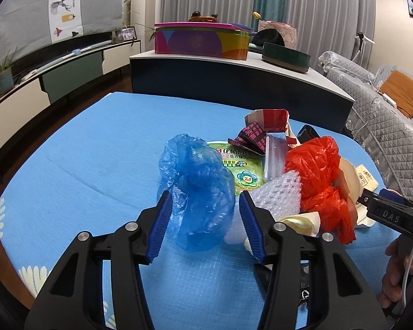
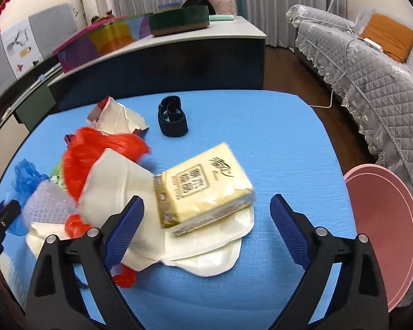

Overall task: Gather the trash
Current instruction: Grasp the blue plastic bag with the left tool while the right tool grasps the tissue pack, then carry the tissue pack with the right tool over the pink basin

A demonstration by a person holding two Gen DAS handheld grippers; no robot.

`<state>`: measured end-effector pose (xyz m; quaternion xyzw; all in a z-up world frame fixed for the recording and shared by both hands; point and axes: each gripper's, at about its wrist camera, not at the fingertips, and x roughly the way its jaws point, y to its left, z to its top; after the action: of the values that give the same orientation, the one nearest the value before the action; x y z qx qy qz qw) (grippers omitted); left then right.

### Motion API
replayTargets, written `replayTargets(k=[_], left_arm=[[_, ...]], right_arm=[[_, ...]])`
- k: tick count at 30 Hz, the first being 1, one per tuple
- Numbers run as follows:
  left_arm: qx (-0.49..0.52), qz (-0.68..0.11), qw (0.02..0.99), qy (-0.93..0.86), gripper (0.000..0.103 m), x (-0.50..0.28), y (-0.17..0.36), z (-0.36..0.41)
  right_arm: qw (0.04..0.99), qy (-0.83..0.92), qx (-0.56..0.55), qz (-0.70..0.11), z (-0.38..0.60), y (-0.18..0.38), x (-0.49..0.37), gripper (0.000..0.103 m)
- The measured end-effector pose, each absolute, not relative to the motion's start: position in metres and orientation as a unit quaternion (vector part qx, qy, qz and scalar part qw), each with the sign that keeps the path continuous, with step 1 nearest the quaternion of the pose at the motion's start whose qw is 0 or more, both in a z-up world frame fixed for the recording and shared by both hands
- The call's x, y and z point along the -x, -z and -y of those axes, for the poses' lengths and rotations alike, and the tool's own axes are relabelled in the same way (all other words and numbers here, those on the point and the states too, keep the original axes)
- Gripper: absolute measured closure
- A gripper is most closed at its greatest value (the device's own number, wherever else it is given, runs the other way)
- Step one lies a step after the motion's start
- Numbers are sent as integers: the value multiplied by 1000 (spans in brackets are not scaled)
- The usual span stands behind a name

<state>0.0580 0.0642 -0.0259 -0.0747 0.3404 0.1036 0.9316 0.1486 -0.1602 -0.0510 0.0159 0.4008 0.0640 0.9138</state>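
A heap of trash lies on the blue table mat (image 1: pixel 96 165). It holds a crumpled blue plastic bag (image 1: pixel 198 181), a red plastic bag (image 1: pixel 314 170), white foam netting (image 1: pixel 278 192), a green pouch (image 1: pixel 242 167) and a torn red carton (image 1: pixel 267 122). My left gripper (image 1: pixel 203 195) has its jaws around the blue bag, and both pads touch its sides. A yellow tissue pack (image 2: pixel 203 184) rests on cream paper wrappers (image 2: pixel 206 258). My right gripper (image 2: pixel 208 199) stands wide open just in front of the pack without touching it. A black band (image 2: pixel 172 122) lies further back.
A pink round stool (image 2: pixel 382 233) stands off the mat's right edge, before a grey quilted sofa (image 2: pixel 371 68). Behind the mat a low cabinet carries a colourful box (image 1: pixel 201 41) and a dark green round box (image 1: pixel 286 55). A hand holds the right gripper (image 1: pixel 385 211).
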Motion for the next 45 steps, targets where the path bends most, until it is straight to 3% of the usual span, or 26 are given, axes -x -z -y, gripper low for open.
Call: replayTargets(k=[5, 10, 13, 18, 45], left_arm=[[76, -347, 929, -104, 54, -61, 29, -64], [74, -349, 928, -106, 73, -63, 30, -65], [70, -350, 928, -110, 83, -62, 29, -65], [66, -343, 930, -115, 96, -60, 25, -65], [53, -293, 952, -67, 101, -28, -22, -42]], right_arm=[[907, -65, -12, -415, 160, 58, -154, 11], [905, -72, -4, -419, 158, 60, -155, 16], [905, -72, -1, -418, 159, 59, -154, 29], [911, -68, 4, -407, 161, 51, -150, 30], [946, -40, -13, -320, 195, -21, -63, 31]])
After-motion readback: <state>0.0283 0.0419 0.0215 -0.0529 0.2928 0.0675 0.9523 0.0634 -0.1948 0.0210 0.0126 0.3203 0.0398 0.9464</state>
